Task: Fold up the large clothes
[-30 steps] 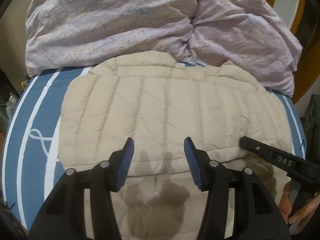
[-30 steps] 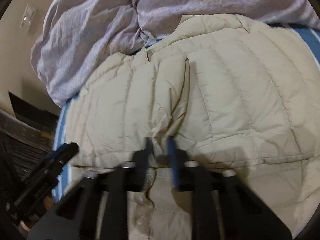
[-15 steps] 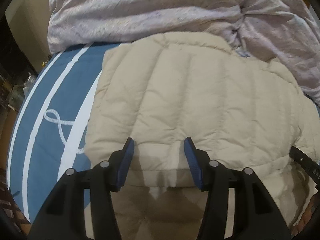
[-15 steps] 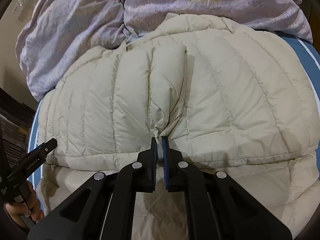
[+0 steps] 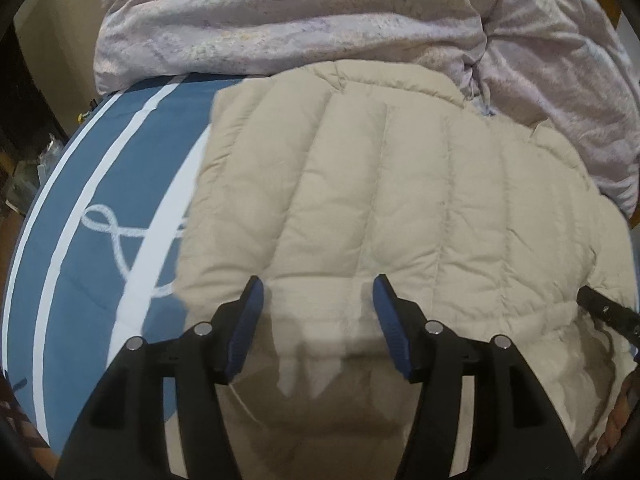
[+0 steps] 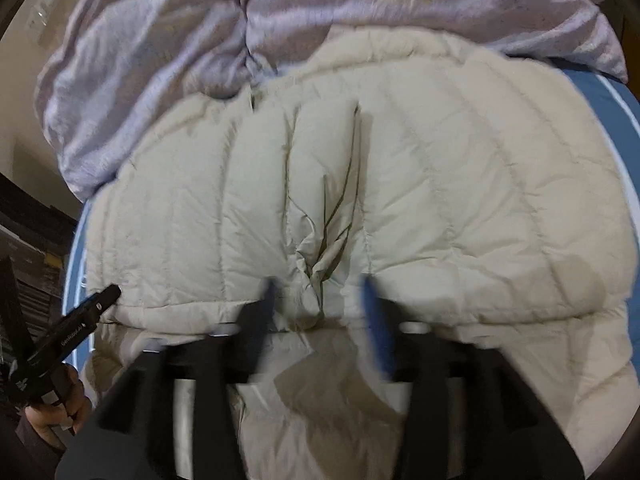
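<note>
A: Where is the beige down jacket [image 5: 400, 208] found, and how is it laid?

B: It is spread on the blue striped bed [image 5: 100, 200], its far edge touching the lilac duvet [image 5: 320, 12]; its folded near edge is run across the view, side to side, just ahead of both pairs of fingers.

A: How are the fingers held?

B: The left gripper [image 5: 316, 320] is seen half open and opening, nothing gripped, the jacket's left corner lying just below it; the right gripper [image 6: 318, 312] is blurred, its fingers opening, a pinched pleat of the jacket standing between them but not pressed.

A: Which is judged nearer the jacket's left corner?

B: The left gripper; the right is placed further along the same edge.

A: What is counted?

B: One jacket; one duvet; two grippers.
</note>
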The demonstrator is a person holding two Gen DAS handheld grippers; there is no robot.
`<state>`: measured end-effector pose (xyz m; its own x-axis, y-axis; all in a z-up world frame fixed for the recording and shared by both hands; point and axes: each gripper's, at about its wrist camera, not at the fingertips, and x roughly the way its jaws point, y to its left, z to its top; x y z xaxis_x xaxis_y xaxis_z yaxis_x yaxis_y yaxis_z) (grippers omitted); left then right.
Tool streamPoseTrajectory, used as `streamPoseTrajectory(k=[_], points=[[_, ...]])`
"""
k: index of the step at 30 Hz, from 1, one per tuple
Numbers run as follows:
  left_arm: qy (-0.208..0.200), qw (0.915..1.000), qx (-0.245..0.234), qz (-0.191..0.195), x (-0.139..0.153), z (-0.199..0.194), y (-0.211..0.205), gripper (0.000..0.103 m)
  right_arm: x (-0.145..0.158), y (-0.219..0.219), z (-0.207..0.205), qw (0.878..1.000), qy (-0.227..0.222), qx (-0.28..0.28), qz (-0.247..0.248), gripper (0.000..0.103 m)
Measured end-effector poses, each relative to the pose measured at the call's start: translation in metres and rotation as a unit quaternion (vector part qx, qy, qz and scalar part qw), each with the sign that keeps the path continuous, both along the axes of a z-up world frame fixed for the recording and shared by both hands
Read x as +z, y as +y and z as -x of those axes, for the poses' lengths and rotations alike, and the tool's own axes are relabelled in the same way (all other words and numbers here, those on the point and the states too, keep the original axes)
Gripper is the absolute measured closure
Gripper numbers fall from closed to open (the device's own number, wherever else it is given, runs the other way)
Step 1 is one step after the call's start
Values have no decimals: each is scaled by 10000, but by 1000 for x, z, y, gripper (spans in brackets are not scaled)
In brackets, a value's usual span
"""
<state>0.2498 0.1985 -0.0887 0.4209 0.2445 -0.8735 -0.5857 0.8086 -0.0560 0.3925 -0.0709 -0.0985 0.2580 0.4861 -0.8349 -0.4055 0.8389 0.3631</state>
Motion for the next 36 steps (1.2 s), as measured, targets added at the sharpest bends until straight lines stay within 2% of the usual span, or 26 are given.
streamPoseTrajectory(k=[2, 6, 16, 23, 28, 32, 34, 36], points=[[-93, 9999, 28, 27, 6, 16, 1, 42, 11, -11, 9, 9997, -241, -54, 17, 35], [-255, 9995, 150, 145, 14, 57, 7, 40, 18, -41, 27, 9992, -349, -165, -31, 35], [-411, 9964, 572, 471, 6, 163, 14, 39, 9, -158, 84, 9928, -483, -1088, 92, 35], [-455, 9931, 615, 887, -13, 204, -1, 39, -10, -240, 119, 9836, -181, -1797, 19, 35], [-511, 9923, 553, 988, -21, 216, -14, 39, -26, -268, 133, 9789, 151, -2012, -321, 35], [-540, 9925, 447, 997, -21, 221, -25, 41, -36, -273, 141, 9790, 337, -1931, -556, 36], [-534, 9930, 385, 980, -21, 222, -31, 46, -37, -274, 145, 9799, 292, -1874, -614, 42], [-538, 9931, 329, 985, -22, 224, -37, 54, -41, -273, 146, 9808, 416, -1754, -748, 64]])
